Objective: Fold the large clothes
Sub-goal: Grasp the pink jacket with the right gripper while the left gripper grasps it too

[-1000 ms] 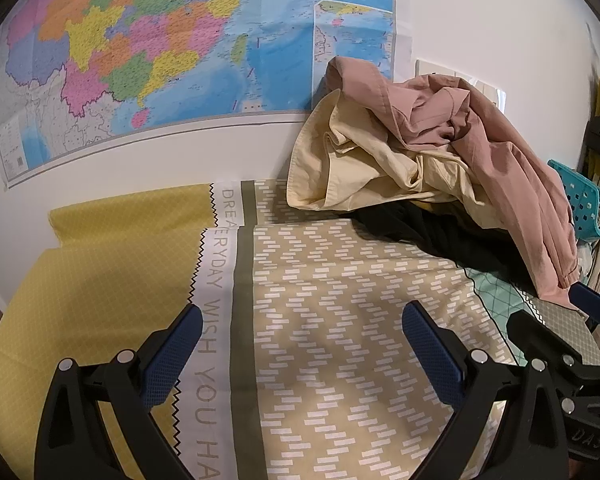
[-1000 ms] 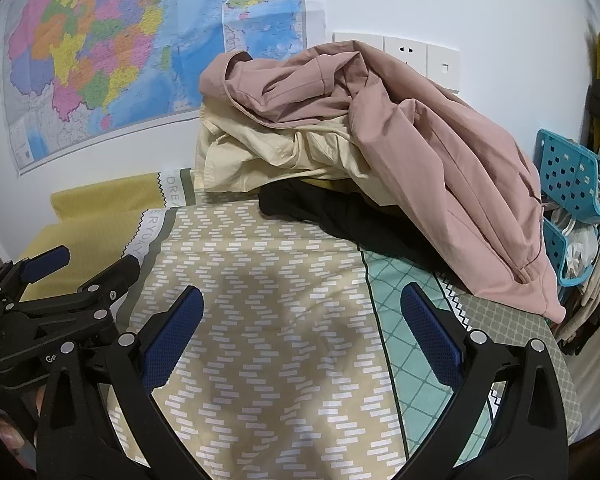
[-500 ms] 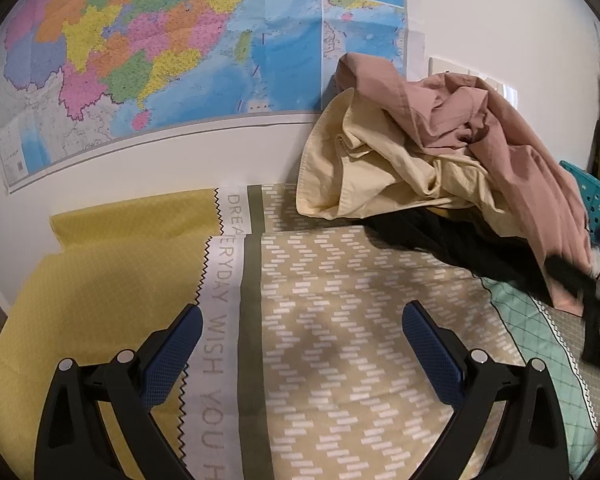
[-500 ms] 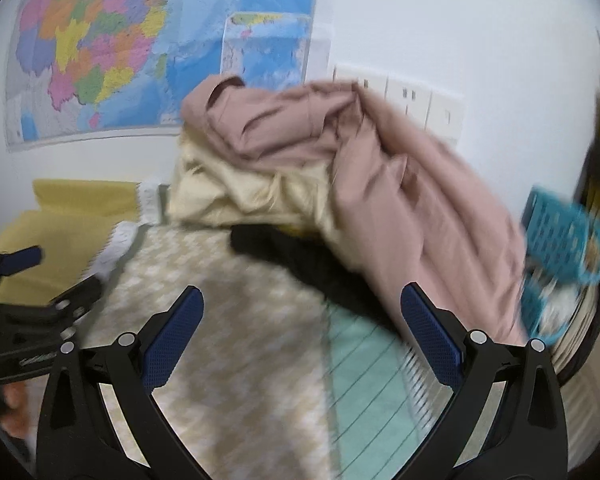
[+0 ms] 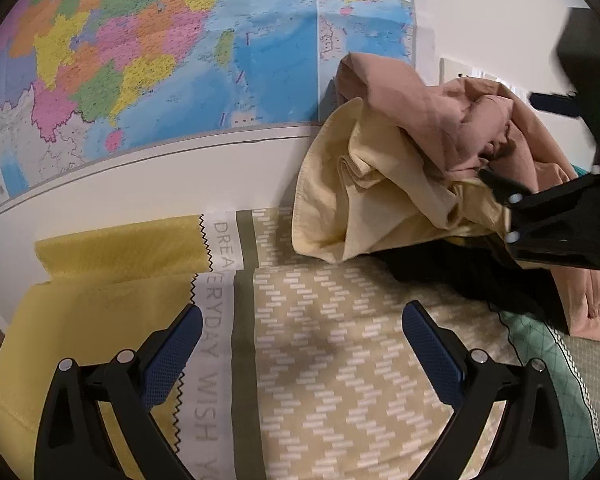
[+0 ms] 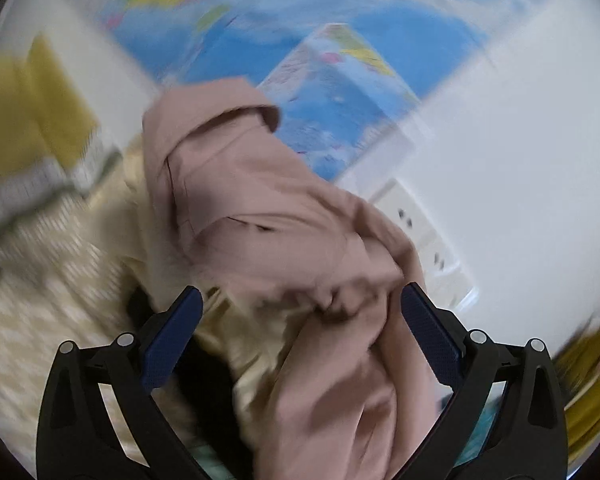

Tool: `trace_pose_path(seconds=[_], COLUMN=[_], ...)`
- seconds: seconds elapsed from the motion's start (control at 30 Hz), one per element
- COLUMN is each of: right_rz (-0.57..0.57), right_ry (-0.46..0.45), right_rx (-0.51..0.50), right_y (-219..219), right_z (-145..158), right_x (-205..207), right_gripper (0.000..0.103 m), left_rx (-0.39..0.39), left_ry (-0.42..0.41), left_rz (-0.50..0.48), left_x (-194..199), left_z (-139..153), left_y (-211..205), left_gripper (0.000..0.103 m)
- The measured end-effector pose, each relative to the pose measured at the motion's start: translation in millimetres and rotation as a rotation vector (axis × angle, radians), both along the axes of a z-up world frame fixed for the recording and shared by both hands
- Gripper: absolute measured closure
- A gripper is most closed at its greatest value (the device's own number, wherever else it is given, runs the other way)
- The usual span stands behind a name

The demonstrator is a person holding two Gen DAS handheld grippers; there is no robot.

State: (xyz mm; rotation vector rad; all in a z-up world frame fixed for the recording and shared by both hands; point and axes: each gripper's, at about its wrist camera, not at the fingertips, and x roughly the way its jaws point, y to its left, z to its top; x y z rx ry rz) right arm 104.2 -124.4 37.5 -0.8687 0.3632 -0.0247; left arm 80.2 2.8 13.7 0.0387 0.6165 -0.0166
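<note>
Right tool (image 6: 300,316) wide open over pink garment (image 6: 268,216); left tool (image 5: 300,344) wide, idle. Fabric looks soft, light, floppy — prob. pinch a hem/collar edge.

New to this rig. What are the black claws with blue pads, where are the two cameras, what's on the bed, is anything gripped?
No robot: a person carries a handheld two-finger gripper in each hand, with a fisheye camera on each looking along the fingers. The left gripper hovers open over a patterned bedspread. The right gripper, in a blurred view, is open over the pile: a pink garment on top, a cream garment and a black garment beneath. A map hangs on the wall. Nothing is held.
</note>
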Motion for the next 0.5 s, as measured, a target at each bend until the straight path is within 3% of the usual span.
trace_pose_path(seconds=[0.13,0.2,0.23,0.3,0.4,0.5], right_rz=[0.041,0.077,0.097,0.114,0.128,0.122], right_ry=[-0.033,0.012,0.072,0.109,0.130,0.087], right_rx=[-0.165,-0.187,-0.163,-0.109,0.036,0.249], right_y=[11,13,11,7,-13,-47], right_z=[-13,-11,-4,13,53,109], right_x=[27,39,44,42,24,-2], right_gripper=[0.009,0.036,0.053,0.071,0.080,0.084], left_rx=[0.004,0.013,0.019,0.024,0.033,0.039], left_ry=[0.023,0.035,0.039,0.042,0.040,0.014], left_rz=[0.020,0.035,0.042,0.054,0.064,0.055], left_x=[15,20,23,27,33,39], left_z=[-5,-9,-11,-12,-13,-9], left_y=[5,9,11,17,26,31], left_gripper=[0.006,0.006,0.006,0.006,0.006,0.006])
